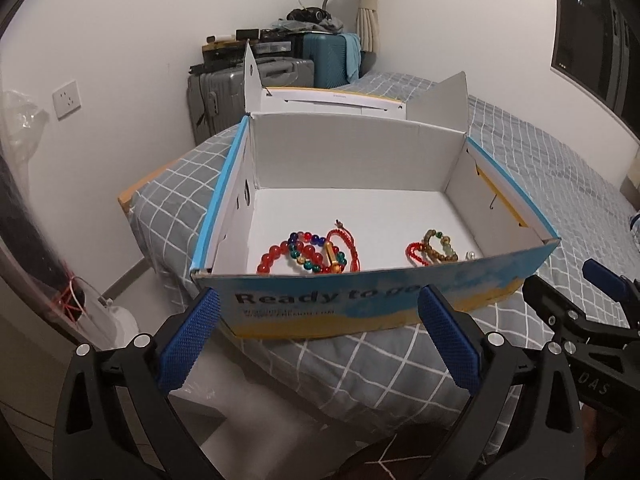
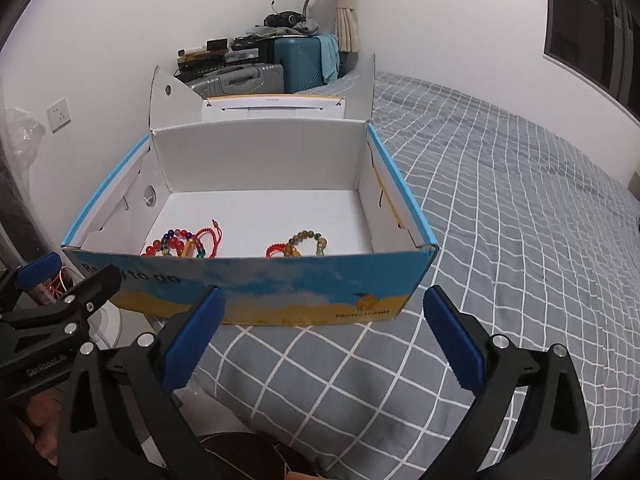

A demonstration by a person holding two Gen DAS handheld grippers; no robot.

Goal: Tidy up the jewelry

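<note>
cardboard box (image 1: 360, 304) on grey checked bed (image 2: 500, 200), lid flapped back. l→r inside, near front wall: red/multicolour bead bracelets (image 1: 308, 254), then brown-green bead bracelet w/ red cord (image 1: 434, 249). left gripper (image 1: 318, 338) & right gripper (image 2: 324, 336) both spread wide, empty, just short of box front.

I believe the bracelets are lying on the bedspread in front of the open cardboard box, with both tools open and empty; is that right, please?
Not quite: the bracelets lie inside the open cardboard box, on its white floor near the front wall, not on the bedspread. The left wrist view shows this. The rest stands: the left tool and right tool are both open and empty.
</note>
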